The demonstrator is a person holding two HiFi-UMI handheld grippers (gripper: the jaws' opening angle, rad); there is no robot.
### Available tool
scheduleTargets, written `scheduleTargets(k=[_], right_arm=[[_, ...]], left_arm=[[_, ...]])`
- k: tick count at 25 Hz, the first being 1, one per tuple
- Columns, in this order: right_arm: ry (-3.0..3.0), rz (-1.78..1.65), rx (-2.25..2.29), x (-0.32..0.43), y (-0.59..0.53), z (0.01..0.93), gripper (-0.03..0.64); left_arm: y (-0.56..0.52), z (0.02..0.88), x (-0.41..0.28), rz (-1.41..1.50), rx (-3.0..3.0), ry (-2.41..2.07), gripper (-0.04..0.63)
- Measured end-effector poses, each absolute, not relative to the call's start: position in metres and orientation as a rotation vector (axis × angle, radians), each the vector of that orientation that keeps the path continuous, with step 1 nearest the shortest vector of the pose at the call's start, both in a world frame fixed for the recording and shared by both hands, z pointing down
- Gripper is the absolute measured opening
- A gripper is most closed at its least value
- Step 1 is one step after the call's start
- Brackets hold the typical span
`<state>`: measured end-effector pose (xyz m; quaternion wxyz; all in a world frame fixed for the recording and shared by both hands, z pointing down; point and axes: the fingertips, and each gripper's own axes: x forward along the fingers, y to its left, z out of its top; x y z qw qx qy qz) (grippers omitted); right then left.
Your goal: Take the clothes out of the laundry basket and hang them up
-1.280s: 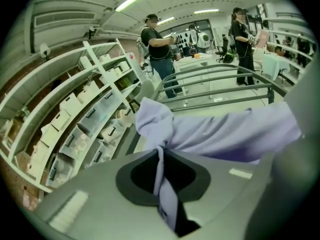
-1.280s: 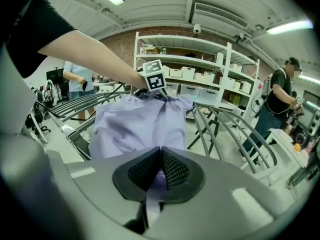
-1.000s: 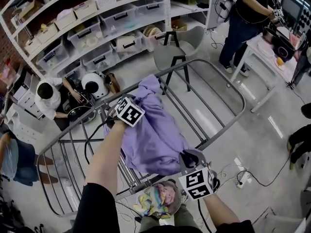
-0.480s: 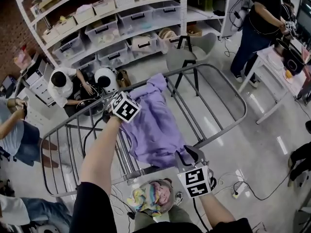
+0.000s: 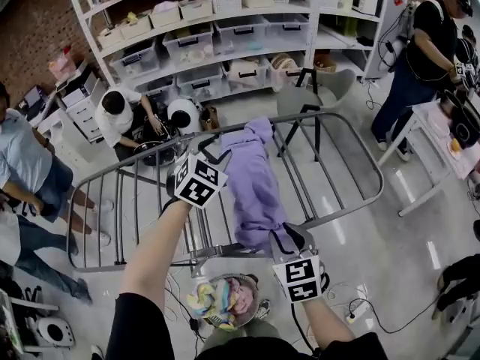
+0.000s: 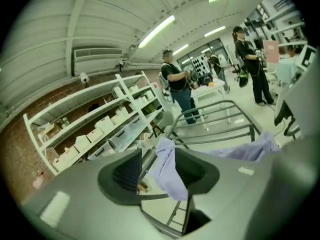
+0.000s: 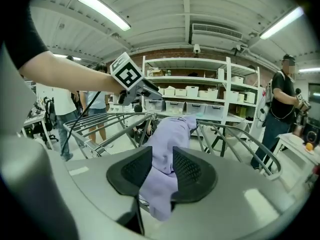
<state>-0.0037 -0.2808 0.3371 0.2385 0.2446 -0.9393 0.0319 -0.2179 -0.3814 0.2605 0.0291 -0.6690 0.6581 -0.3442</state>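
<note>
Purple garment (image 5: 253, 186) draped along the drying rack (image 5: 352, 152), both grippers loosened.

Head view: the garment runs from the rack's far rail to its near edge. The laundry basket (image 5: 238, 278) of colourful clothes (image 5: 217, 304) sits on the floor below that edge. The left gripper (image 5: 193, 172) is raised off the garment's left side, and the right gripper (image 5: 285, 238) is at its lower end. Left gripper view: the jaws have just been opening and stand apart, with a strip of the cloth showing between the pads (image 6: 131, 171). Right gripper view: these jaws have just been opening too, and the hanging end fills the gap between them.
</note>
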Motion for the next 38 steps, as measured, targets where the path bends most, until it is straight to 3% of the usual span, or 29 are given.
scheduleTargets(k=[9, 15, 38], right_arm=[[-2.665, 0.031, 0.714, -0.001, -0.244, 0.318, 0.117], [-2.705, 0.025, 0.657, -0.01, -0.197, 0.303, 0.117], [-2.661, 0.038, 0.262, 0.005, -0.001, 0.343, 0.118]], left_arm=[[-0.253, 0.202, -0.197, -0.657, -2.001, 2.115, 0.179], [-0.155, 0.197, -0.183, -0.58, -1.921, 2.19, 0.179], [0.121, 0.311, -0.111, -0.441, -1.801, 2.659, 0.179]])
